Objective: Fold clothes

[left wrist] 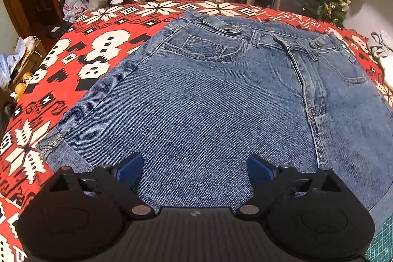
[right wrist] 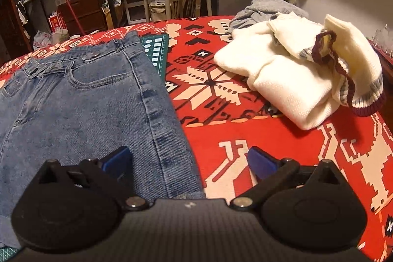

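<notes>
Jeans point(left wrist: 208, 95) lie flat on the red patterned bench point(right wrist: 245, 134). Both the left tool point(left wrist: 195, 170) and the right tool point(right wrist: 189, 162) hang spread above them, pinching nothing. A cream sweater point(right wrist: 294, 75) sits far right.

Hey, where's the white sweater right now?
In the right wrist view the white sweater lies bunched on the red patterned cloth, right of the jeans, with a grey garment behind it.

Red patterned tablecloth point(right wrist: 282, 139) carries jeans point(left wrist: 208, 102), cream sweater point(right wrist: 289, 75), grey garment point(right wrist: 265, 6), green mat point(right wrist: 157, 50).
</notes>
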`<state>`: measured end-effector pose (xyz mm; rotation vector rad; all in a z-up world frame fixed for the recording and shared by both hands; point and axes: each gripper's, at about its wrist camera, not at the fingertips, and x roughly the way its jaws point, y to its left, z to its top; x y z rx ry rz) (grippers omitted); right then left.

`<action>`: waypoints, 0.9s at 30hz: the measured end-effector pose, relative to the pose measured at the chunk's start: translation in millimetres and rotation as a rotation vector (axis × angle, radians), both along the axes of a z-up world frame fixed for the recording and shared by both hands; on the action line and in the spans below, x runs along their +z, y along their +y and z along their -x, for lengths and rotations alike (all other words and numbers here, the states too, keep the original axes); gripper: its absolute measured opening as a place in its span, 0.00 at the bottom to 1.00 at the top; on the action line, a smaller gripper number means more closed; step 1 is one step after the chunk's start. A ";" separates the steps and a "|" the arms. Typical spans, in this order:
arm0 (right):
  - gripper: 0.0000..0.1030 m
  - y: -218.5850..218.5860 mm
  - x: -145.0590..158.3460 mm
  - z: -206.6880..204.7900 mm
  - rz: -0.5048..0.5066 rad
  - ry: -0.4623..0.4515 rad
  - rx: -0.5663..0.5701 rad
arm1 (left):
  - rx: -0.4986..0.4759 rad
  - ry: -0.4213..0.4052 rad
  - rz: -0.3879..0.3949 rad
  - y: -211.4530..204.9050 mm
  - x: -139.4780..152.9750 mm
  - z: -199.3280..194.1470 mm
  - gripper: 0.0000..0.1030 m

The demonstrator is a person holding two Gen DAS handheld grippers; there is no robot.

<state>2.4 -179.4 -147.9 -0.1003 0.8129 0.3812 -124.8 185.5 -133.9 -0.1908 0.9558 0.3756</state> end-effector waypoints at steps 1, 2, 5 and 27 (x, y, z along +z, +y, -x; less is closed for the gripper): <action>0.99 -0.8 -0.3 0.3 -0.002 -0.005 0.007 | -0.001 -0.006 -0.007 -0.6 -0.5 1.0 0.92; 0.99 -1.6 -0.6 0.3 -0.004 -0.008 0.015 | 0.001 -0.009 -0.021 -0.9 -1.5 1.6 0.98; 0.99 -4.6 -0.8 -0.9 -0.012 -0.015 0.045 | -0.005 -0.021 -0.025 1.6 -3.2 3.2 1.00; 0.65 20.5 19.9 -81.2 0.067 0.074 0.087 | -0.024 -0.062 -0.042 2.8 -6.8 7.9 1.00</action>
